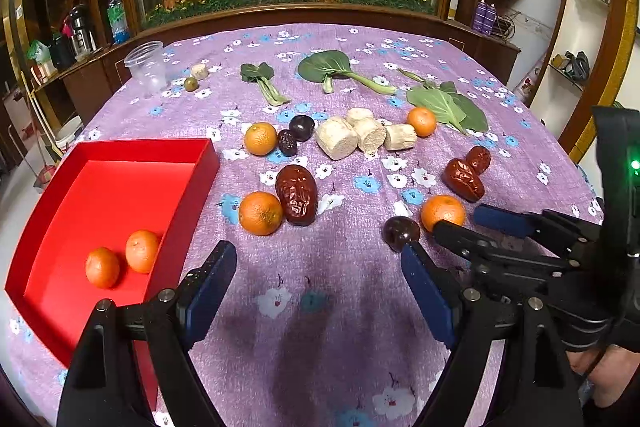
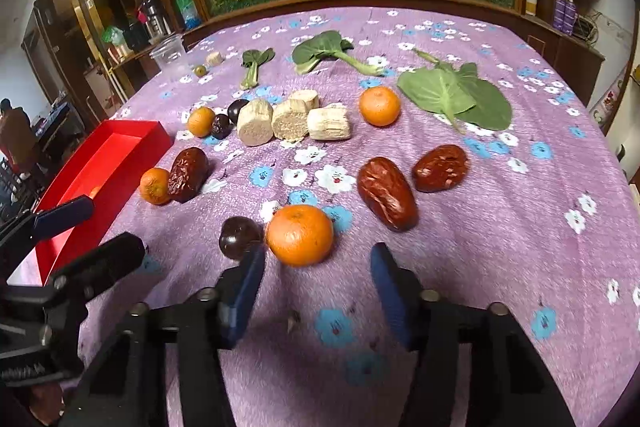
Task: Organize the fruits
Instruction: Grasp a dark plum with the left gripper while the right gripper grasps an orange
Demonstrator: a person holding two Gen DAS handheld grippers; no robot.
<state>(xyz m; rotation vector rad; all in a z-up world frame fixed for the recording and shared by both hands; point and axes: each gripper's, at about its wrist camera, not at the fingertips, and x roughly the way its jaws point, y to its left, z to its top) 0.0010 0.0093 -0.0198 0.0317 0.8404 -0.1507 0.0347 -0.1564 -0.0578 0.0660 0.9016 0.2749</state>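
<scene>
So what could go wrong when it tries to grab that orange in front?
1. The orange sits just ahead of the open right hand-held gripper, and it is round, so a finger might nudge it and roll it away.
2. A dark plum lies right beside it, near one finger, and could get bumped or pinched.
3. The left hand-held gripper is close by, so the two might collide on the way to the red box.

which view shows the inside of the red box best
The left wrist view: the red box lies open to the camera, showing its floor and two oranges inside. The right wrist view catches only its walls and a strip of floor.
</scene>
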